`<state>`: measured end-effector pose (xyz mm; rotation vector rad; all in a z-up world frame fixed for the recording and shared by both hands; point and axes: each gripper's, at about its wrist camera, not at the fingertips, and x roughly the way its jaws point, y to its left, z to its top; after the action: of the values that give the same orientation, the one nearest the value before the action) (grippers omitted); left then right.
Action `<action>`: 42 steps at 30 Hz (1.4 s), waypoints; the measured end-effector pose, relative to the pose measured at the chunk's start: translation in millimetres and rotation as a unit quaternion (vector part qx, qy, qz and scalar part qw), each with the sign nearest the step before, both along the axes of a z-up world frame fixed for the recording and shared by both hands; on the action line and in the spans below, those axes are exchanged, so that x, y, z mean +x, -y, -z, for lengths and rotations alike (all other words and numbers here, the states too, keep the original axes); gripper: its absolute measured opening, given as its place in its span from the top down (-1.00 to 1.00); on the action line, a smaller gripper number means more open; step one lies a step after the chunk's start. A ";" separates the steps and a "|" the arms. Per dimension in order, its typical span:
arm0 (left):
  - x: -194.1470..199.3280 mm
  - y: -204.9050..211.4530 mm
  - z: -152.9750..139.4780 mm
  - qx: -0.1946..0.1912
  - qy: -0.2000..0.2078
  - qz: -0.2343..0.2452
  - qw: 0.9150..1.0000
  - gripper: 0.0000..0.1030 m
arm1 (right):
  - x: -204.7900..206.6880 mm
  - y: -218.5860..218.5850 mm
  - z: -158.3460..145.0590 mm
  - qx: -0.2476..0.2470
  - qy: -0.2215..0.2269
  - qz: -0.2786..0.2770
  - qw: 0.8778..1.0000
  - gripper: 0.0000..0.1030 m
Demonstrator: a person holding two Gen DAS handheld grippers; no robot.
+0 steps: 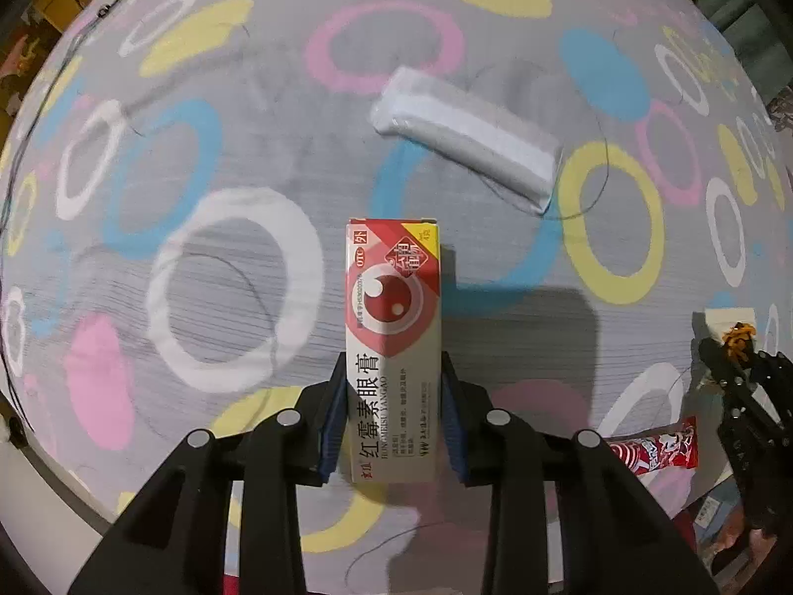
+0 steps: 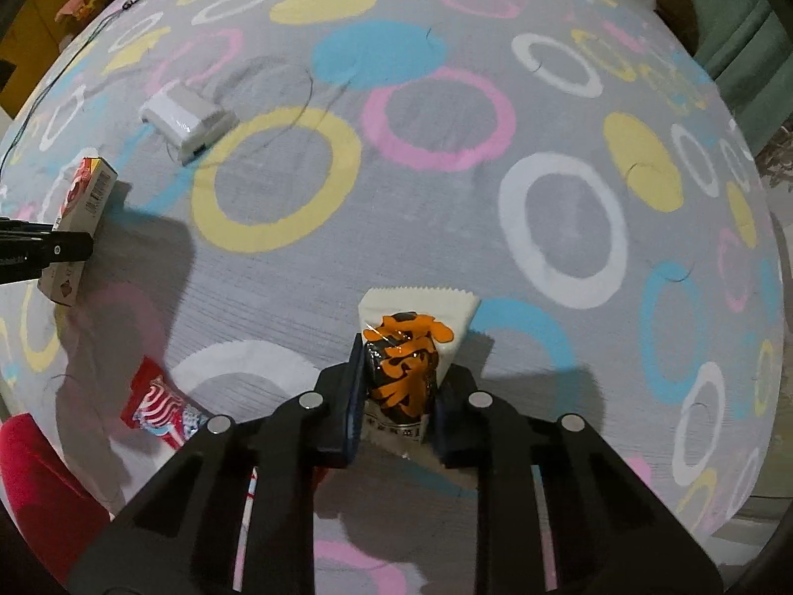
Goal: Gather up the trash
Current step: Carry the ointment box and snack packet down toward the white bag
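Left wrist view: left gripper point(image 1: 394, 416) clamped on red-and-white cardboard ointment box point(image 1: 394, 327), upright over grey bedsheet with coloured rings point(image 1: 238, 267).
Behind, flat on sheet: white plastic-wrapped tissue pack point(image 1: 466, 136); lower right, red snack wrapper point(image 1: 654, 451). Farther right, right gripper point(image 2: 396, 406) pinching white sachet with orange-and-black print point(image 2: 406, 347).
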<state>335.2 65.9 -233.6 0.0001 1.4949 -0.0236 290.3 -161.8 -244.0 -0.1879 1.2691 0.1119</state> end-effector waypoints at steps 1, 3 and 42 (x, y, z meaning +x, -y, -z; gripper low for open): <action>-1.4 -1.2 -4.5 0.000 0.005 0.000 1.000 0.36 | -1.3 0.9 -4.1 0.000 0.004 0.001 1.000 0.58; -5.1 -6.2 -15.5 -0.003 0.014 -0.004 1.000 0.36 | -5.6 2.4 -15.4 -0.004 0.016 0.004 1.000 0.58; -290.0 62.8 -113.6 -0.040 0.090 0.115 0.989 0.36 | -316.5 -27.8 -152.8 0.079 0.141 -0.034 0.986 0.58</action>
<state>45.2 3.2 -120.1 0.1064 1.3062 -0.2633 -26.2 -134.0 -91.3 -0.1048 0.9680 0.2353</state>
